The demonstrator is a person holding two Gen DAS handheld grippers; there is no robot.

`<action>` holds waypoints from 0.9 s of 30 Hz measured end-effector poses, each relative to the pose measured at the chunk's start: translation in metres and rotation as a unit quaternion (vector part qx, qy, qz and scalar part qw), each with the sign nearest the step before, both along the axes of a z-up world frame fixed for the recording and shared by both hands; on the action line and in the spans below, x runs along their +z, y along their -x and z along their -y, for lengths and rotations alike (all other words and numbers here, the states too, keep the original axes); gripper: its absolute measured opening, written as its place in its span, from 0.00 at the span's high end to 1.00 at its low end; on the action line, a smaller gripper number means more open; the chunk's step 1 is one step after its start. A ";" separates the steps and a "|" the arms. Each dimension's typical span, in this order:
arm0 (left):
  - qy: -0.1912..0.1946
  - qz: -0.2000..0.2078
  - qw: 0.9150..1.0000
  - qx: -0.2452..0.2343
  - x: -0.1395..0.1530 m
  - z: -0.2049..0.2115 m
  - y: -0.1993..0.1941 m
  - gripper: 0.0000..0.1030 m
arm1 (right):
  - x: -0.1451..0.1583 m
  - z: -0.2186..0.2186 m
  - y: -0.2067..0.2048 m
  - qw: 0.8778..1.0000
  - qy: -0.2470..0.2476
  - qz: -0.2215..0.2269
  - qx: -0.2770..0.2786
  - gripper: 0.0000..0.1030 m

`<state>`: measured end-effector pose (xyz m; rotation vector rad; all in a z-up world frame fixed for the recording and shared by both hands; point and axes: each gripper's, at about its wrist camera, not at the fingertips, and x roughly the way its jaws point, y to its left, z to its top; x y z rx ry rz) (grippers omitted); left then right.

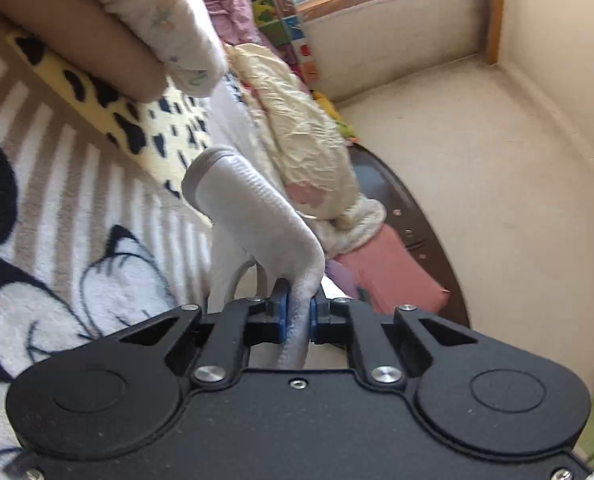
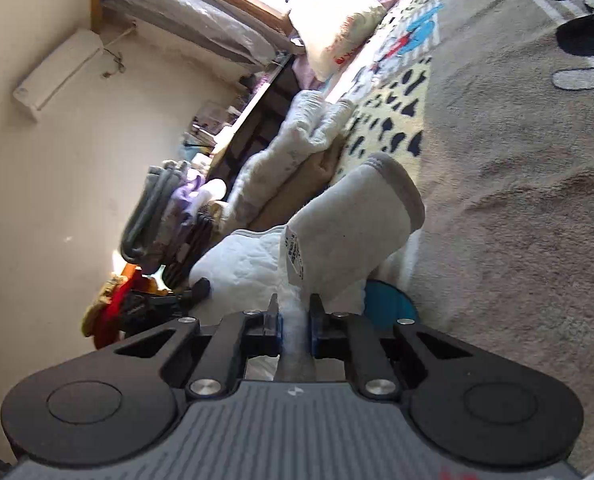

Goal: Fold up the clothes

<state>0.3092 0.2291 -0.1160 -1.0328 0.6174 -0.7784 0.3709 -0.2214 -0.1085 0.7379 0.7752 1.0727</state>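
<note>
Sunlit bedding (image 1: 77, 216) lies under your work. Both left tongs (image 1: 296, 312) and right tongs (image 2: 295, 318) are clamped on the pale garment (image 1: 253, 208), lifted above the bedding, its cuff (image 2: 401, 184) hanging free. Thin pinches could slip, so the cloth might drop and bunch.

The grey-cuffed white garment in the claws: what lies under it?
Under the white garment, pinched by the right claw and left claw, lies a cartoon-print blanket. A blue round thing peeks out; the rest is covered.
</note>
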 end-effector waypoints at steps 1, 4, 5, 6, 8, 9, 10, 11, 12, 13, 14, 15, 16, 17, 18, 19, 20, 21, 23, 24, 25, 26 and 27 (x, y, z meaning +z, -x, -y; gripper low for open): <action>0.015 -0.002 1.000 -0.006 -0.001 -0.004 -0.001 0.92 | -0.001 -0.001 -0.001 1.000 -0.020 -0.002 0.015 0.88; -0.072 -0.102 0.991 0.049 -0.022 -0.011 -0.014 0.67 | 0.003 0.003 0.001 0.998 0.051 0.006 -0.029 0.83; -0.125 -0.148 0.978 0.078 -0.029 -0.012 -0.019 0.59 | 0.005 0.005 0.003 0.996 0.080 0.009 -0.047 0.82; -0.135 -0.143 0.977 0.081 -0.028 -0.012 -0.017 0.70 | 0.007 0.006 0.004 0.992 0.109 0.013 -0.066 0.84; -0.181 -0.125 0.970 0.107 -0.017 -0.010 -0.013 0.54 | 0.010 0.010 0.006 0.981 0.166 0.019 -0.102 0.70; -0.215 -0.113 0.962 0.127 -0.008 -0.007 -0.010 0.54 | 0.012 0.012 0.008 0.973 0.195 0.022 -0.120 0.57; -0.244 -0.103 0.953 0.146 -0.003 -0.006 -0.008 0.54 | 0.014 0.013 0.009 0.965 0.223 0.025 -0.138 0.56; -0.264 -0.092 0.948 0.155 0.002 -0.002 -0.005 0.54 | 0.016 0.015 0.010 0.955 0.251 0.029 -0.156 0.56; -0.283 -0.080 0.942 0.164 0.007 0.002 -0.003 0.54 | 0.022 0.015 0.017 0.950 0.262 0.044 -0.163 0.56; -0.302 -0.069 0.935 0.173 0.012 0.006 0.000 0.54 | 0.030 0.014 0.028 0.951 0.260 0.064 -0.157 0.57; -0.321 -0.057 0.928 0.181 0.017 0.010 0.003 0.54 | 0.038 0.014 0.039 0.952 0.256 0.082 -0.146 0.57; -0.340 -0.045 0.920 0.190 0.021 0.014 0.005 0.54 | 0.043 0.013 0.049 0.950 0.260 0.097 -0.142 0.55; -0.357 -0.033 0.913 0.196 0.026 0.018 0.008 0.54 | 0.045 0.013 0.057 0.944 0.276 0.106 -0.145 0.54; -0.361 -0.014 0.913 0.190 0.032 0.026 0.012 0.54 | 0.048 0.017 0.064 0.935 0.299 0.109 -0.158 0.54; -0.359 0.005 0.917 0.173 0.035 0.037 0.016 0.54 | 0.049 0.023 0.069 0.928 0.312 0.110 -0.172 0.54; -0.357 0.024 0.921 0.156 0.039 0.047 0.020 0.54 | 0.050 0.034 0.077 0.924 0.310 0.108 -0.194 0.52; -0.354 0.044 0.924 0.137 0.043 0.058 0.023 0.54 | 0.051 0.050 0.087 0.924 0.294 0.097 -0.225 0.50; -0.356 0.066 0.926 0.110 0.044 0.075 0.025 0.54 | 0.050 0.072 0.098 0.922 0.269 0.077 -0.269 0.44; -0.369 0.105 0.922 0.058 0.045 0.117 0.030 0.55 | 0.043 0.106 0.120 0.901 0.246 0.041 -0.356 0.41; -0.373 0.116 0.920 0.034 0.044 0.137 0.030 0.55 | 0.037 0.118 0.129 0.889 0.240 0.022 -0.389 0.39; -0.375 0.125 0.919 0.014 0.040 0.154 0.034 0.56 | 0.030 0.127 0.137 0.881 0.235 0.003 -0.412 0.39; -0.376 0.132 0.917 -0.004 0.037 0.171 0.037 0.57 | 0.021 0.135 0.143 0.872 0.233 -0.021 -0.430 0.39; -0.380 0.130 0.916 -0.015 0.034 0.183 0.038 0.59 | 0.012 0.138 0.148 0.864 0.239 -0.039 -0.442 0.39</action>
